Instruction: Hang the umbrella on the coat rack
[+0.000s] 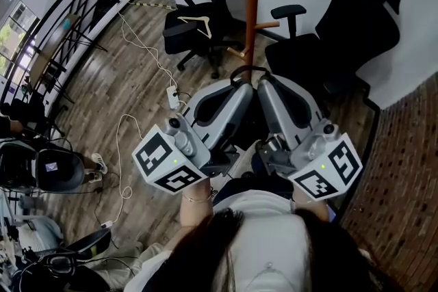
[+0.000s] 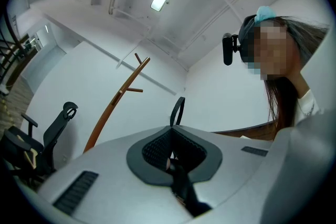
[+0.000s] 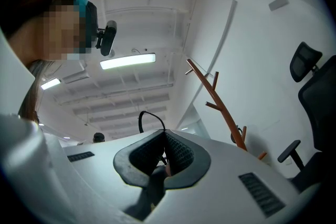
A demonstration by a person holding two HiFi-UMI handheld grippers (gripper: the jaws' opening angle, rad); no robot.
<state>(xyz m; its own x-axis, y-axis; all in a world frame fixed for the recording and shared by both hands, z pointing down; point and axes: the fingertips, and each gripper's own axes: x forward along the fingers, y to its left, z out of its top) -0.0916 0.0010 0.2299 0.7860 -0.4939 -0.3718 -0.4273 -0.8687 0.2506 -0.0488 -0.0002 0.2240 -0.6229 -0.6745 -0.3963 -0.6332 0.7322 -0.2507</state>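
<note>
The wooden coat rack (image 1: 252,3) stands just ahead of both grippers, its pegs (image 1: 237,52) branching off low on the pole. My left gripper (image 1: 241,88) and right gripper (image 1: 264,85) point at it with their tips side by side. A thin black strap loop (image 1: 244,70) of the umbrella arches above the tips. In the left gripper view the jaws (image 2: 170,136) are shut, the loop (image 2: 178,110) pokes out past them, and a dark part of the umbrella (image 2: 184,189) lies between the pads. The right gripper (image 3: 165,140) looks the same, with loop (image 3: 148,116) and dark part (image 3: 152,186). The rack (image 2: 111,108) (image 3: 220,105) rises beyond.
Black office chairs stand left (image 1: 202,24) and right (image 1: 349,31) of the rack, a wooden hanger (image 1: 196,25) lying on the left one. A power strip (image 1: 172,96) and white cables trail over the wood floor. A brick-patterned strip (image 1: 404,174) runs on the right.
</note>
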